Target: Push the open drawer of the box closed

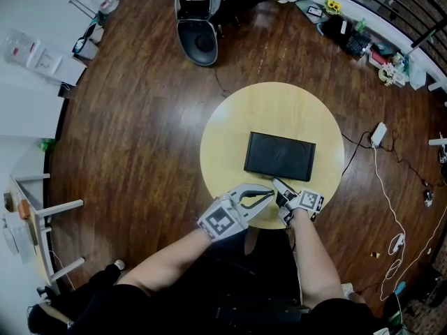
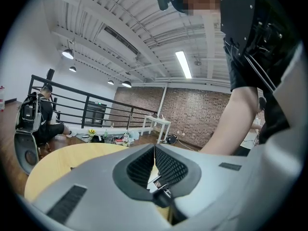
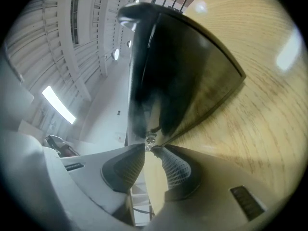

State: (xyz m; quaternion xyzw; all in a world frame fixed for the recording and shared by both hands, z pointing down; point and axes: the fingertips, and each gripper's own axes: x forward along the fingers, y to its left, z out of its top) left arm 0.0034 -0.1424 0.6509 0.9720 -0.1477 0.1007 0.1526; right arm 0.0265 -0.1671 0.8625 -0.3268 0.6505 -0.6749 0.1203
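Two grippers at a round table (image 1: pixel 279 107), head view: dark box (image 1: pixel 279 153) lying flat at frame centre, on the middle of the tabletop. Left gripper (image 1: pixel 269 194) and right gripper (image 1: pixel 277 184) both below centre, at the table's near edge, just beside the box's near long side. Right gripper nosed up to that side, probably to meet the drawer front on the person's side. Left gripper set off to the left, apart from the box, seemingly idle. Drawer itself not distinguishable from above.

Left gripper view: jaws brought together tip to tip, nothing between. Points across bare tabletop toward the railing (image 2: pixel 86 105) and brick wall (image 2: pixel 192 114), away from the box, so apparently no part in the push.

Right gripper view: box filling the upper centre, close and seen at a steep angle, tabletop at right. Jaws slightly apart, with a small metal knob (image 3: pixel 150 140) right at the tips and not visibly pinched. Probably lined up this way on the drawer front for a straight push. Extent of drawer protruding not readable here.
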